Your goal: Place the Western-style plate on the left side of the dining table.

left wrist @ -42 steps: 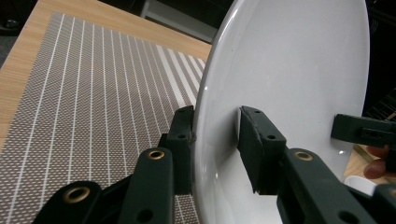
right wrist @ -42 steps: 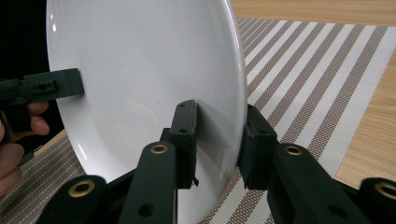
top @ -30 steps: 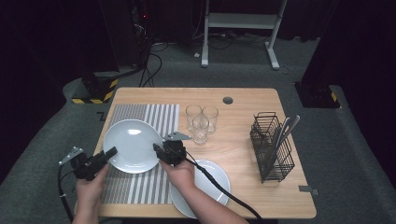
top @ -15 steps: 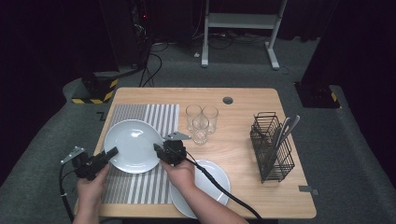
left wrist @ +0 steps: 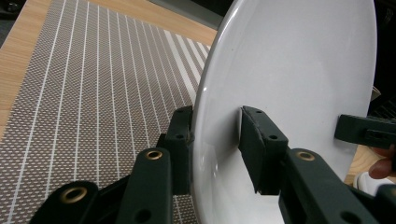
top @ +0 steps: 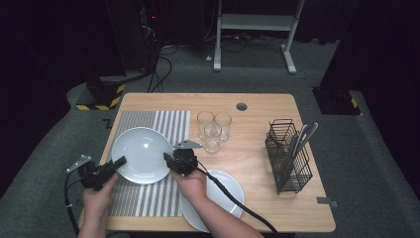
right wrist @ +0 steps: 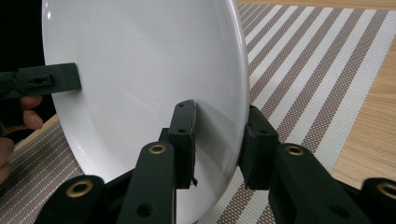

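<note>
Plate (top: 142, 153) is seen left of centre in the high view, over the striped mat (top: 148, 198), gripped at two opposite rim points. In the left gripper view the plate (left wrist: 289, 79) takes up the right half of the frame, edge-on to the jaws, with the mat (left wrist: 93, 93) well behind it, so it is judged to be carried above the mat rather than resting flat; contact with the mat cannot be told for certain from the high view.

Left gripper (top: 111, 166) is clamped on the plate's lower-left rim; one pad (left wrist: 257, 140) is pressed on the inner face, the other behind the rim. Right gripper (top: 171, 159) is clamped on the lower-right rim, jaws on either side of the rim in the right gripper view (right wrist: 217, 135), with the left gripper's jaw tip visible at the far edge, upper left of that frame (right wrist: 46, 81).

Progress: plate is picked up and held two-handed; set-down on the mat is judged not finished, and release of both grippers is left. A second plate (top: 223, 196) lies at lower centre on the table (top: 257, 104), partly under the right forearm, untouched. Three glasses (top: 213, 129) at centre and the wire caddy (top: 289, 153) with cutlery at right are not yet handled.

Pose: both forearms come in from the bottom edge, hands low and near each other, grippers pointed inward at the plate from either side, roughly level.
</note>
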Motion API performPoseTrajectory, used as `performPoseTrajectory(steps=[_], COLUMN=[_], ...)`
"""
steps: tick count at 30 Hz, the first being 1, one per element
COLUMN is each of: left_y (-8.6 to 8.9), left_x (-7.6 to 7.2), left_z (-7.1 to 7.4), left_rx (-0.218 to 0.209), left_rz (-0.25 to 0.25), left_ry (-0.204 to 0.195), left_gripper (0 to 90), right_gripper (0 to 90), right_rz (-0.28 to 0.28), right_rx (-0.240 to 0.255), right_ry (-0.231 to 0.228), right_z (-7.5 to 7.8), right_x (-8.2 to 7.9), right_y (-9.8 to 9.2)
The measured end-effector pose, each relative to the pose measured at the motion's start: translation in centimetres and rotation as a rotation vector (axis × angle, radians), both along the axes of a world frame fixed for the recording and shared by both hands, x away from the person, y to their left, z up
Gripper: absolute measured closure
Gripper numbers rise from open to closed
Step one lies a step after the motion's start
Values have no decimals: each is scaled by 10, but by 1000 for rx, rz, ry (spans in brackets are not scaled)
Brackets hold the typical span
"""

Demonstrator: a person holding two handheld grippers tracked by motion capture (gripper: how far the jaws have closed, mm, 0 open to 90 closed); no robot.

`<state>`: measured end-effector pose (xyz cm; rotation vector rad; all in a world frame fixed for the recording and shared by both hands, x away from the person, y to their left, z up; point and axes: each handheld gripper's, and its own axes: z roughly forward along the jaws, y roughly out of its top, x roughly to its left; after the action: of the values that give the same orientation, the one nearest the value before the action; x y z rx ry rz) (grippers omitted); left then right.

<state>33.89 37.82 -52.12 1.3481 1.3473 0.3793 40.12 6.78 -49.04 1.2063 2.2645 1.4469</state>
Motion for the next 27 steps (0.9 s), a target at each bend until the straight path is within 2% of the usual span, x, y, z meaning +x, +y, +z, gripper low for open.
performPoseTrajectory(steps=[27], left_y=[0], left_x=[13], left_z=[-9], left_rx=[-4], left_rz=[3], left_ry=[46], left_gripper=[645], right_gripper=[672], right_rz=[-11], right_rx=[-43], right_ry=[9], right_z=[-5], right_x=[12], right_y=[4])
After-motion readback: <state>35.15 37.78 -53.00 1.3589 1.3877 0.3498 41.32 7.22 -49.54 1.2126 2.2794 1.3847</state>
